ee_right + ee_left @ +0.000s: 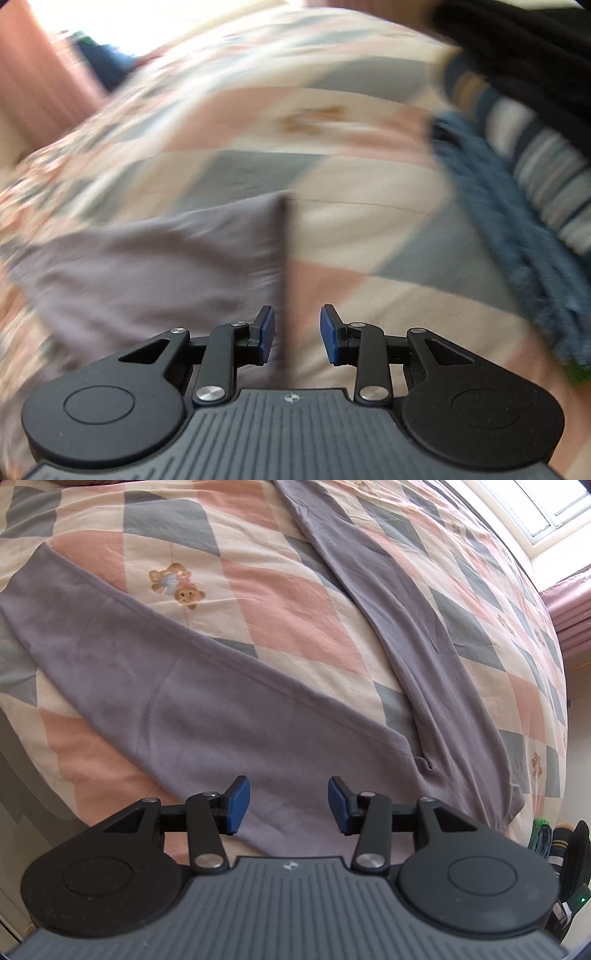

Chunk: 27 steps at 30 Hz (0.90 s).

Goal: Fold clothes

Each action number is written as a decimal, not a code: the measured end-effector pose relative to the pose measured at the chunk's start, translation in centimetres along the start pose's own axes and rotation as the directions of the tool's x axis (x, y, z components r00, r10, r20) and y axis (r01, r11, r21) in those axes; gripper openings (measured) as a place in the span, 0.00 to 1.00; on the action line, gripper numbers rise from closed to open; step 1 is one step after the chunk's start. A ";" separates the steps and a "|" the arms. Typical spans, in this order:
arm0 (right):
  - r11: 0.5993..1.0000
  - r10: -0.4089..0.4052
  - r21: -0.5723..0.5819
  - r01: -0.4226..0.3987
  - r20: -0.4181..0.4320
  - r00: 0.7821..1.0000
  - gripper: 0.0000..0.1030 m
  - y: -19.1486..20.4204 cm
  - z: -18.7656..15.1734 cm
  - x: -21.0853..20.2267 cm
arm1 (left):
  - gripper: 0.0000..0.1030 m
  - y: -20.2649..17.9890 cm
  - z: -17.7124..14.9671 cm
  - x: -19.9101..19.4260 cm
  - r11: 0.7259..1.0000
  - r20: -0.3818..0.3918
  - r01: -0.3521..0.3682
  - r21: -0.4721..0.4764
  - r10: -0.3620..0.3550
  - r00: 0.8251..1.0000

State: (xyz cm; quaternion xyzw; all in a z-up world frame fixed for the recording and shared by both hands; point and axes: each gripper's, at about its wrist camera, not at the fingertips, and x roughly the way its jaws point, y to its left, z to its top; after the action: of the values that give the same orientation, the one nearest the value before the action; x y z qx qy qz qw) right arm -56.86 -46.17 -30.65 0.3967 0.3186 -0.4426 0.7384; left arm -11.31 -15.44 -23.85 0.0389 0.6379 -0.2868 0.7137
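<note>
Left wrist view has your left gripper (pixel 289 805) tipped steeply down over the near edge of the bed, its blue pads (pixel 238 805) standing apart with nothing between them; lilac cloth lies under the gap, but the pads do not press it. The lilac trousers (pixel 207 709) lie flat on the checked bedspread (pixel 280 602), waist end nearest you under the tool, one leg running out to the far left and the other to the far right, so the two spread in a V with a bear print (pixel 177 585) showing on the bare quilt between them. At the far right edge of this view you get a window (pixel 546 509) and a pink curtain (pixel 572 605), and low at the right a bit of green and striped cloth (pixel 554 842) off the side of the bed.

Right wrist view is smeared by motion. Your right gripper (pixel 297 336) also points down, less steeply, jaws apart and empty. Just beyond and left of its gap you see one straight-edged end of the lilac cloth lying on the bedspread, the hem running away from the tool. Only this view shows a heap of other clothes along the right: a blue knit (pixel 517 236), a striped piece (pixel 546 162) and something black (pixel 517 40) at the far right corner.
</note>
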 end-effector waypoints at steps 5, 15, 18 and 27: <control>0.995 -0.050 -0.096 0.039 -0.122 0.991 0.23 1.7 -1.7 3.1 | 0.40 0.6 -1.1 -1.0 0.999 0.005 -0.029 0.017 0.029 1.000; 0.997 -0.073 -0.029 0.069 -0.177 0.981 0.48 3.1 -1.4 -2.1 | 0.50 -1.0 -2.0 -4.7 0.946 0.066 -0.230 0.229 0.221 0.973; 0.998 -0.054 -0.046 0.045 -0.221 0.974 0.60 6.2 -2.4 -3.9 | 0.58 -2.4 -1.9 -5.3 0.910 0.089 -0.258 0.326 0.242 0.966; 0.996 -0.086 -0.055 0.075 -0.247 0.965 0.82 14.7 -7.0 -9.3 | 0.60 -2.6 -0.6 -7.2 0.781 0.133 -0.279 0.558 0.248 0.960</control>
State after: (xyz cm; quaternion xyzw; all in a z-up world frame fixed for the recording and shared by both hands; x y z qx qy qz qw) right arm -48.11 -32.09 -21.93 0.4190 0.4345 -0.4117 0.6828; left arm -13.18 -14.82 -16.43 0.3324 0.4918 -0.3630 0.7183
